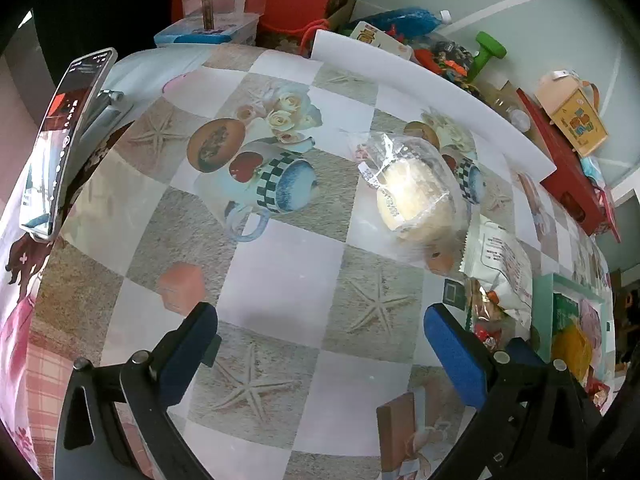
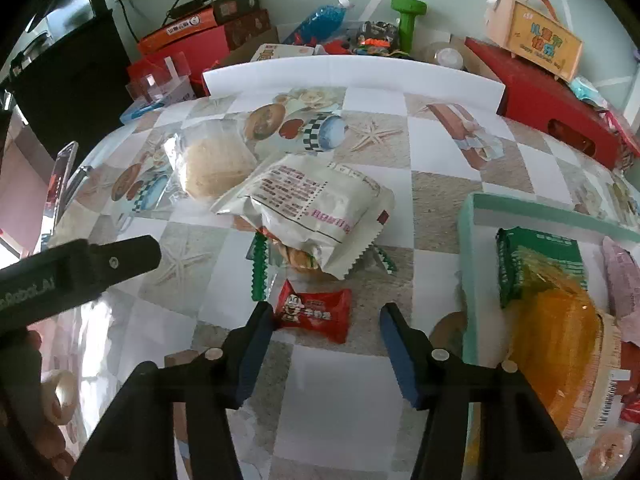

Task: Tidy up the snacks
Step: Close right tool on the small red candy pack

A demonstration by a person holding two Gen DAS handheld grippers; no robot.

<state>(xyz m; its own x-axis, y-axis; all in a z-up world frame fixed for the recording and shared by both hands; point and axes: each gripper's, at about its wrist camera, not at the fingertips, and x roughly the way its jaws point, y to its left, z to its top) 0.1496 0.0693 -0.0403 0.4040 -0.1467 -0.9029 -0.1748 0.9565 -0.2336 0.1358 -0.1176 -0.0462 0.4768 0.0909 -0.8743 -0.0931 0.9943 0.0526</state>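
Table (image 2: pixel 340 392), covered by a checked cloth printed with starfish and mugs. Teal tray (image 2: pixel 466 280) at its right, holding a green packet (image 2: pixel 538 264) and an orange packet (image 2: pixel 560 332). White packet (image 2: pixel 316 208) at centre, lying over a clear-wrapped round bun (image 2: pixel 208 168) on its left edge and a green-edged wrapper (image 2: pixel 258 268) beneath. Red candy (image 2: pixel 314 314) just in front of the white packet, flat on the cloth. Right gripper (image 2: pixel 326 320) spread around the candy: left pad touching or nearly touching its end, right pad clear. Left gripper (image 1: pixel 320 332) wide open over bare cloth, the bun (image 1: pixel 412 196) ahead of it. Phone (image 1: pixel 64 140) propped at the table's left edge.
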